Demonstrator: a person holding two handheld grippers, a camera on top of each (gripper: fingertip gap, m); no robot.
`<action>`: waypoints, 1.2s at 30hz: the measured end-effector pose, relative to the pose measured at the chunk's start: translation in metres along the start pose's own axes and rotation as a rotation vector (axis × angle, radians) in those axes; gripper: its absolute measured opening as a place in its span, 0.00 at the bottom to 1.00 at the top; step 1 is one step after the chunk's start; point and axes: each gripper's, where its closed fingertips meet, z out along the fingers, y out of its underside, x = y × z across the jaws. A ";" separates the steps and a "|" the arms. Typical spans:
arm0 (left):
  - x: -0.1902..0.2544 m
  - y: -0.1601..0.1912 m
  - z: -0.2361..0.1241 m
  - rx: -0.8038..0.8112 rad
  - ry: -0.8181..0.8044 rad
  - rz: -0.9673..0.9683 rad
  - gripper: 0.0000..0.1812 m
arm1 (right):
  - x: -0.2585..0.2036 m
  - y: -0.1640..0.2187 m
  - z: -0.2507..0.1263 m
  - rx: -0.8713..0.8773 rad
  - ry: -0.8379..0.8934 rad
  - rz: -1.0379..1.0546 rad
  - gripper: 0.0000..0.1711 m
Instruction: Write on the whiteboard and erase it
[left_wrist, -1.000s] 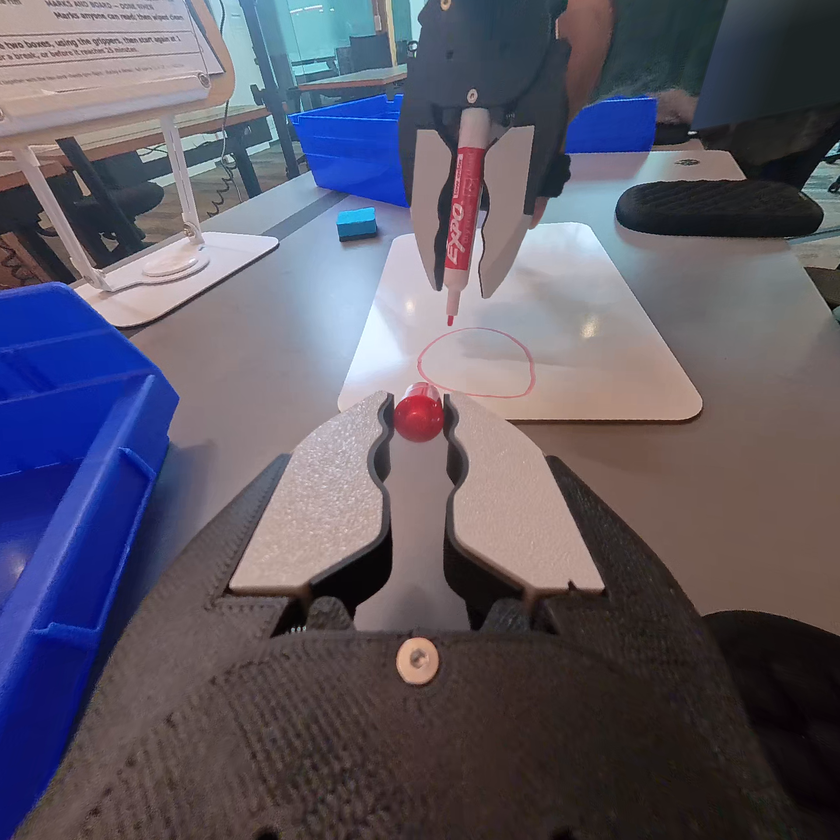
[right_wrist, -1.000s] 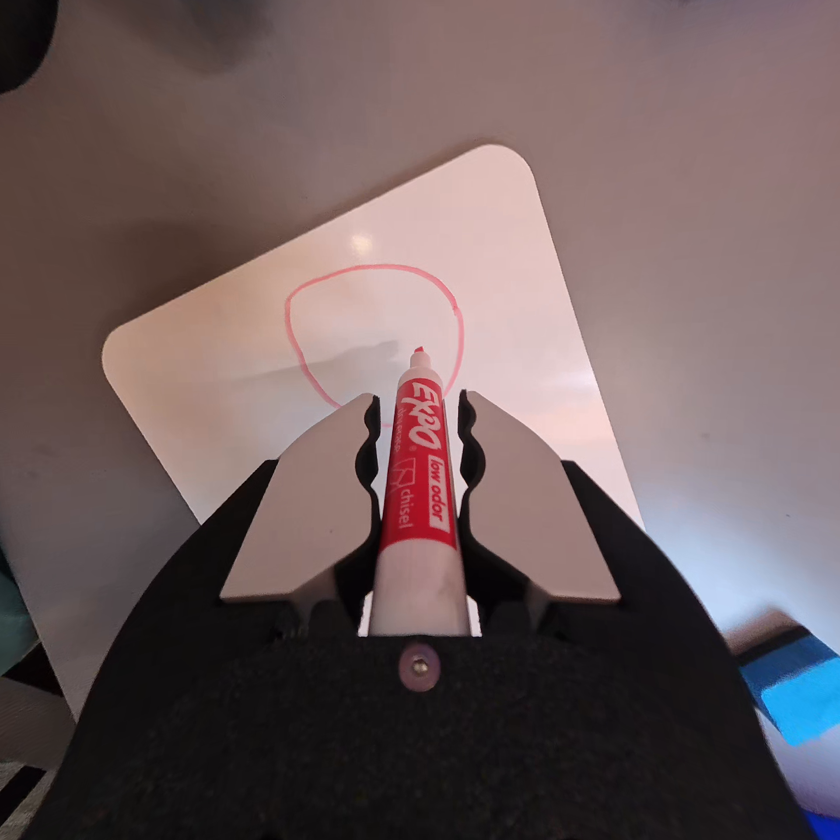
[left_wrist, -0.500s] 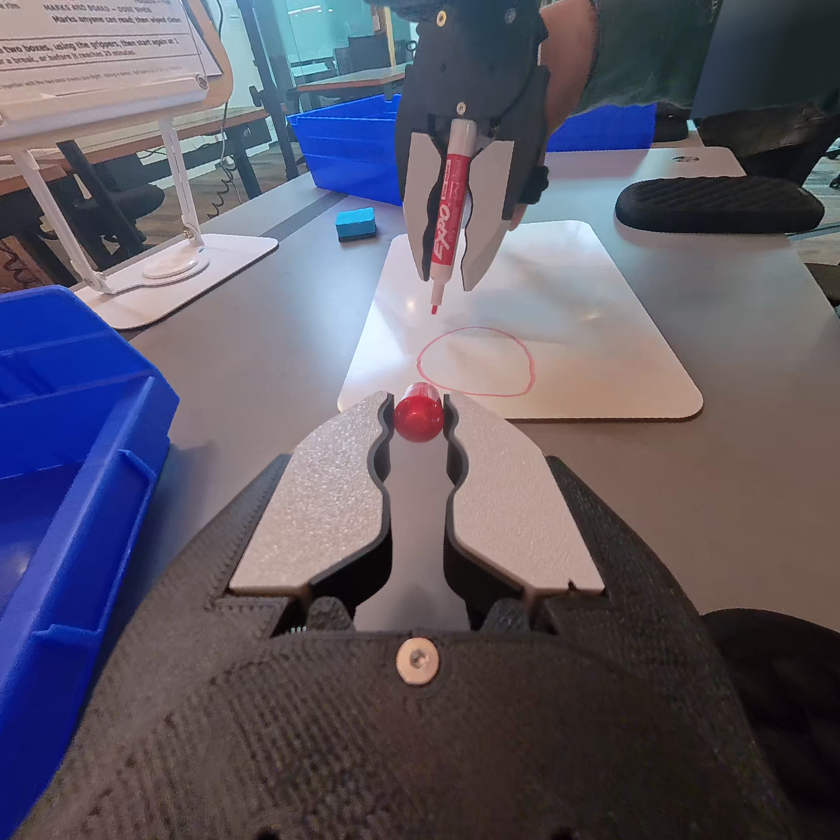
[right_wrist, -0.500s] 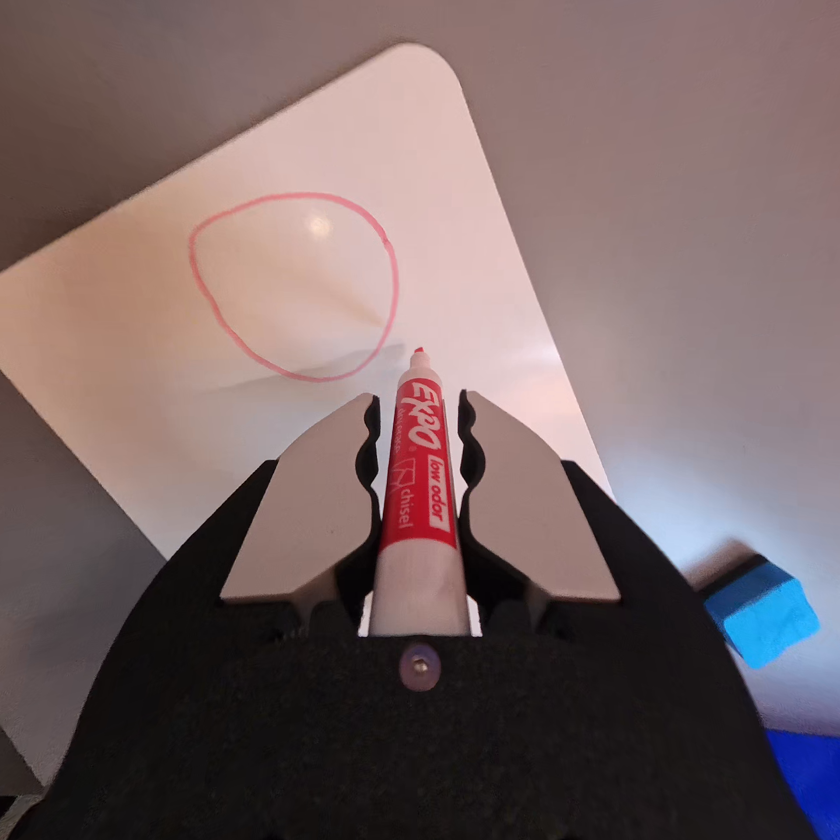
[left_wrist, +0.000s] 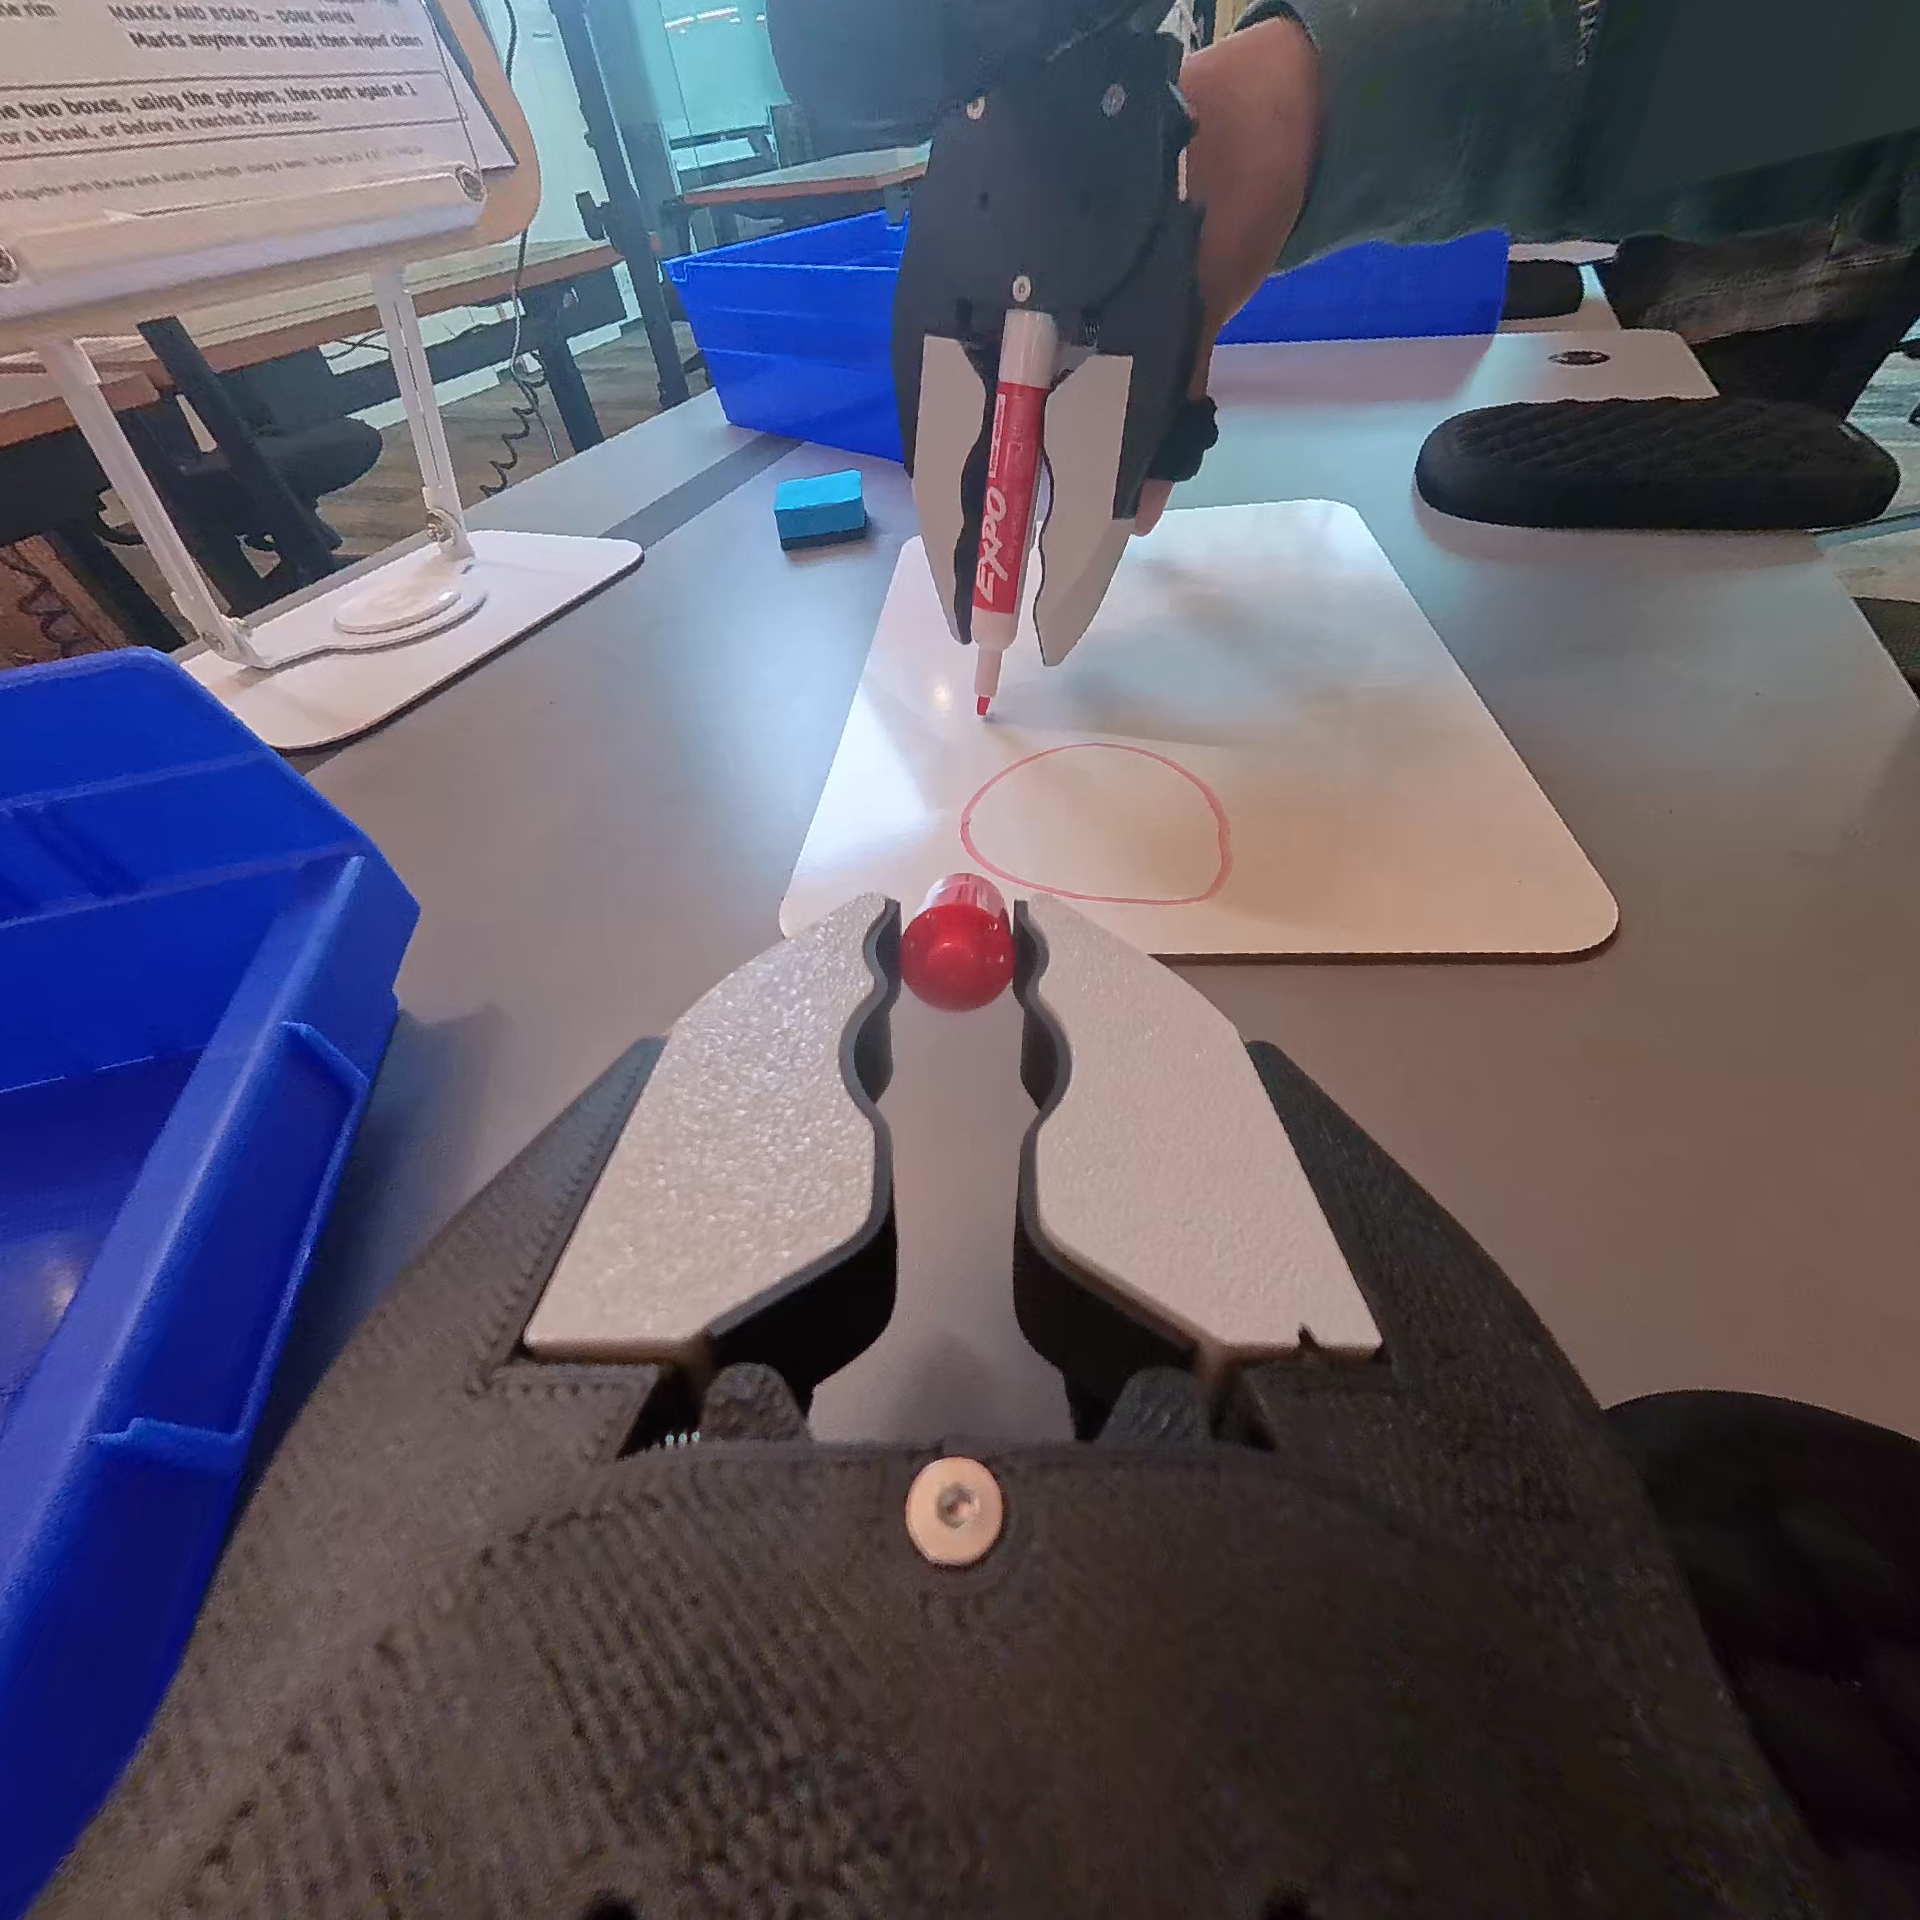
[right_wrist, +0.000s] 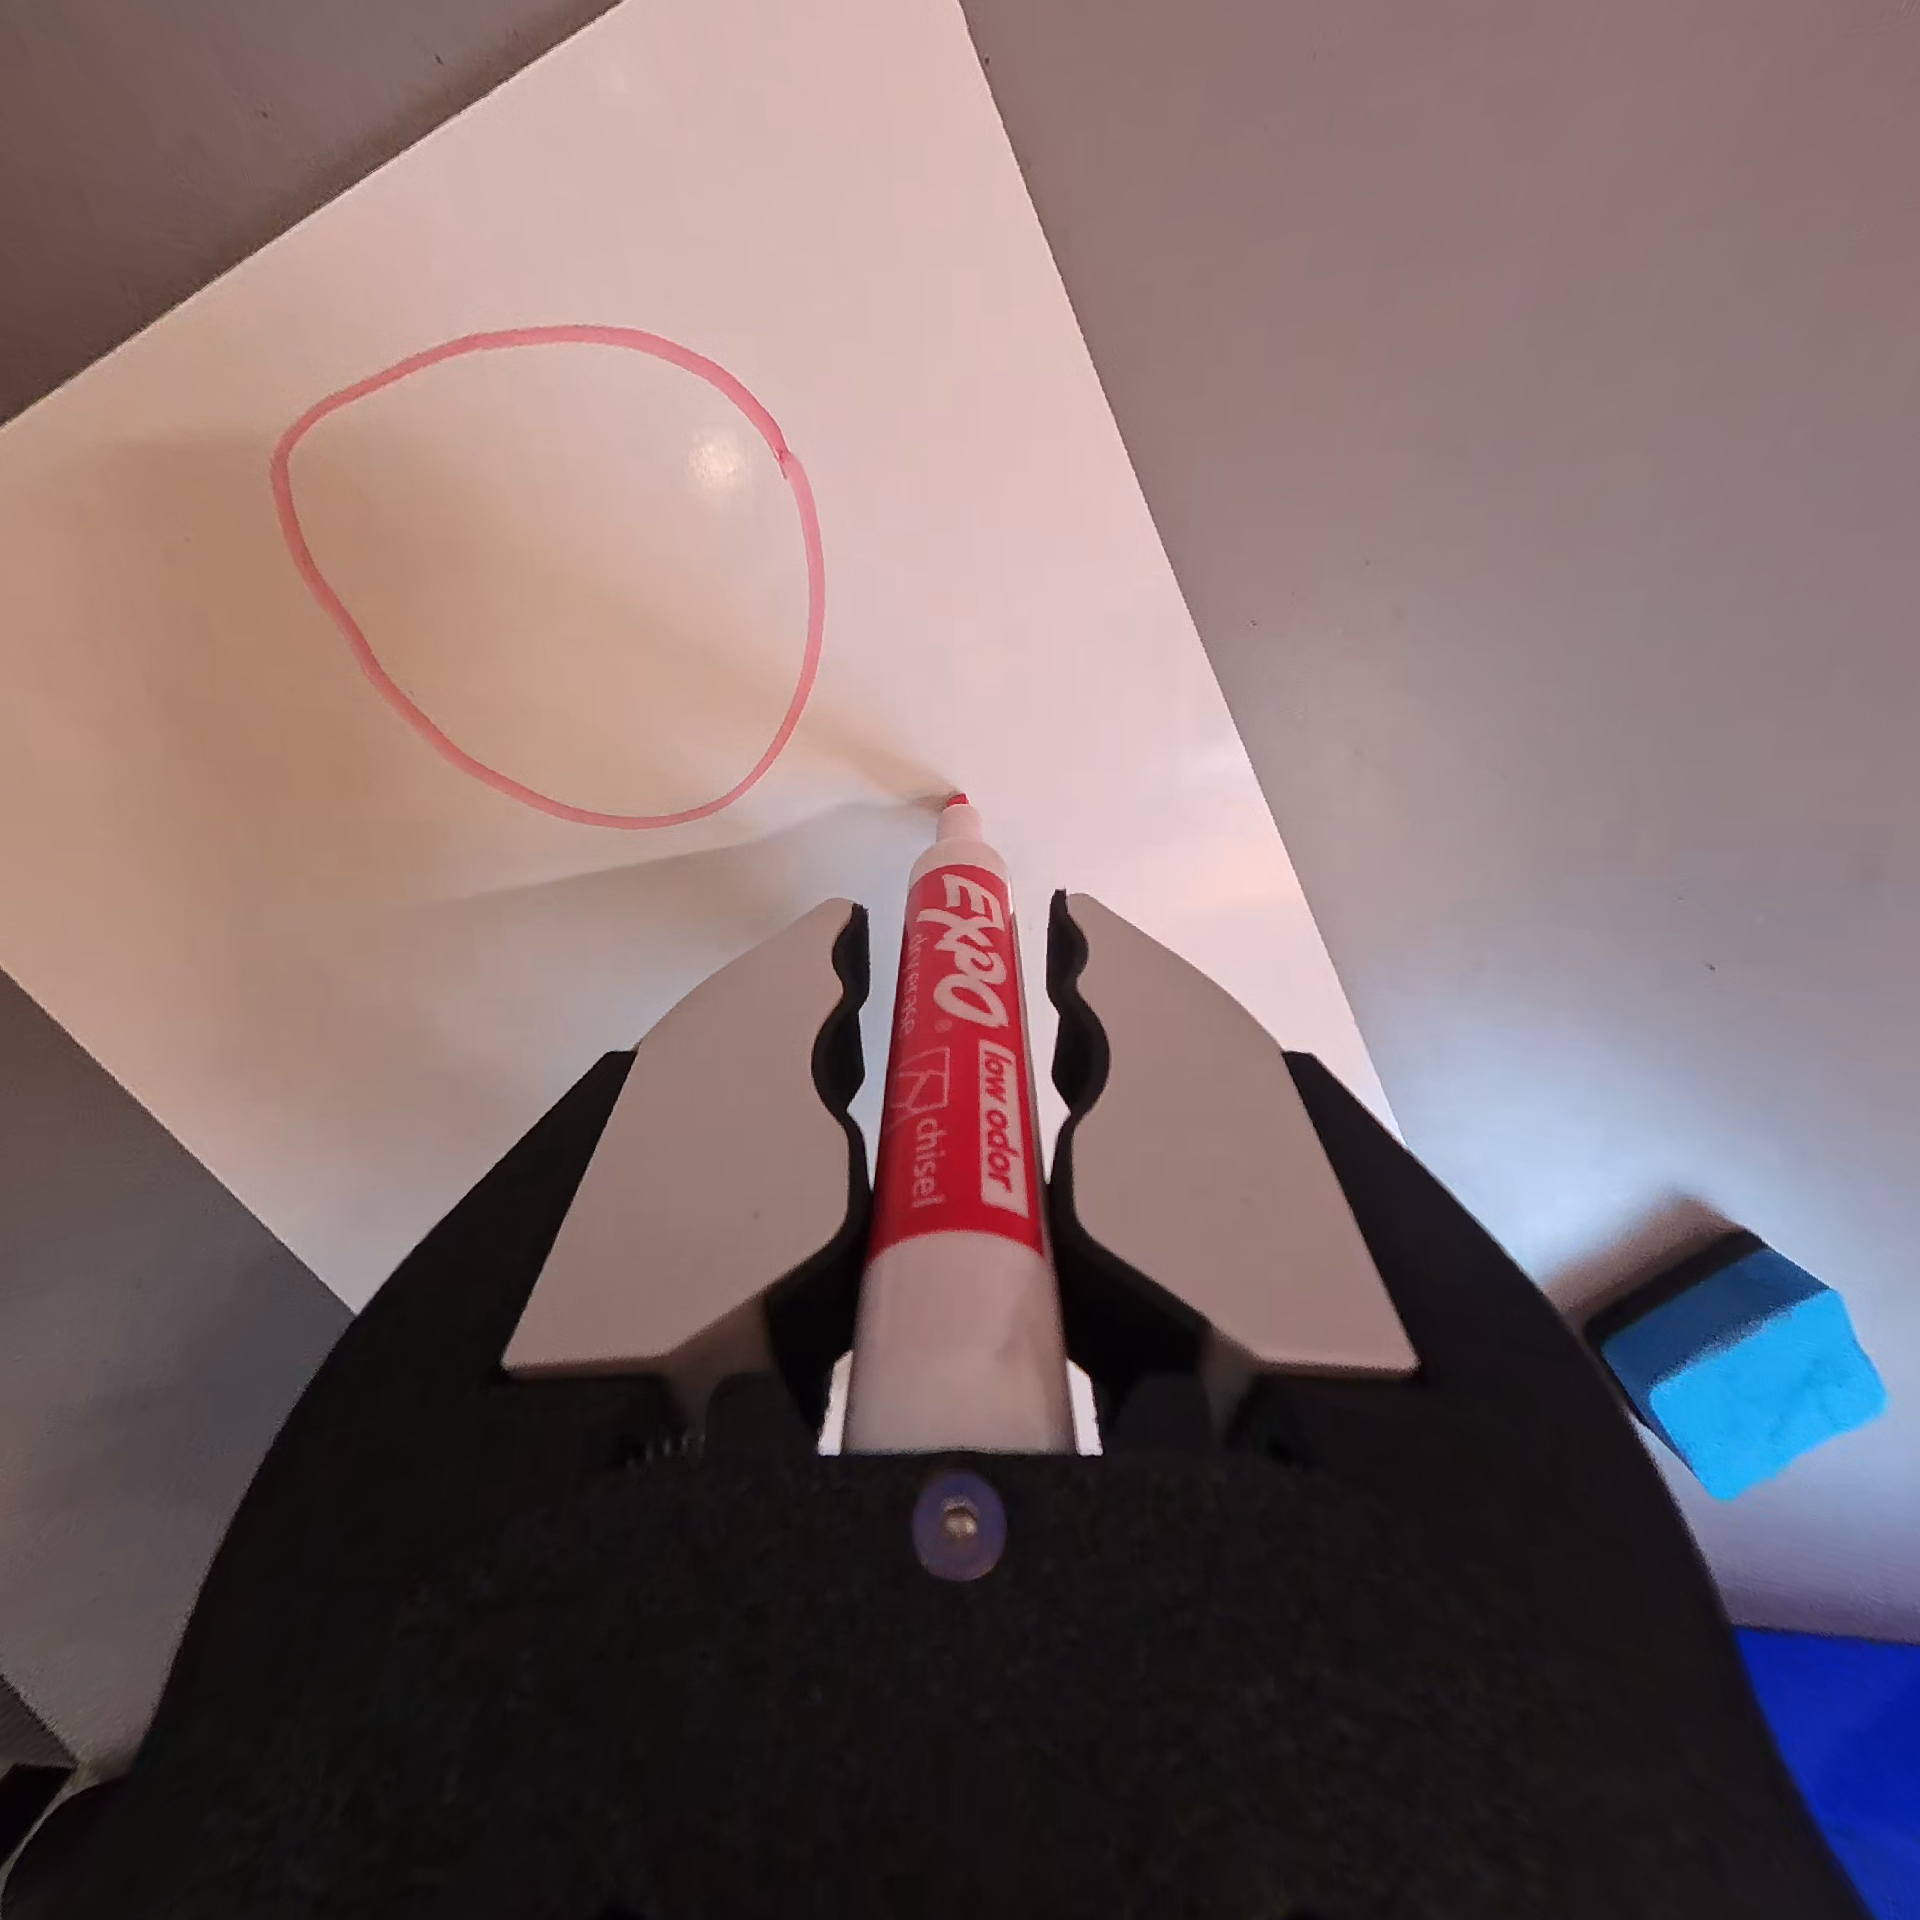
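A white whiteboard (left_wrist: 1351, 675) lies flat on the grey table, with a red drawn loop (left_wrist: 1096, 821) near its front edge; both also show in the right wrist view, the whiteboard (right_wrist: 520, 260) and the loop (right_wrist: 551, 577). My right gripper (left_wrist: 1013, 644) is shut on a red marker (left_wrist: 1003, 520), tip down, touching the board just beyond the loop. In its own view the right gripper (right_wrist: 956, 914) grips the marker (right_wrist: 956, 1091). My left gripper (left_wrist: 956, 914) is shut on the red marker cap (left_wrist: 956, 956), low over the table before the board.
A blue eraser block (left_wrist: 821, 507) lies on the table left of the board, and shows in the right wrist view (right_wrist: 1745, 1371). A blue bin (left_wrist: 156, 987) stands at my left, another blue bin (left_wrist: 800, 332) behind. A white sign stand (left_wrist: 395, 613) and a black pad (left_wrist: 1652, 468) flank the board. The grippers' ends are close to 20 cm from one another.
My right gripper has moved with the marker away from the loop toward the board's far left and lowered until the tip meets the board. My left gripper has stayed still.
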 end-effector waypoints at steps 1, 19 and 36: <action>0.000 0.000 0.000 -0.001 0.001 0.000 0.11 | 0.000 0.001 0.001 -0.006 0.000 -0.002 0.20; 0.001 0.001 0.000 -0.005 0.004 0.000 0.11 | -0.059 0.032 -0.013 -0.084 -0.087 -0.025 0.19; 0.000 0.001 0.000 -0.004 0.005 -0.005 0.11 | -0.001 -0.002 -0.001 0.030 0.003 0.003 0.20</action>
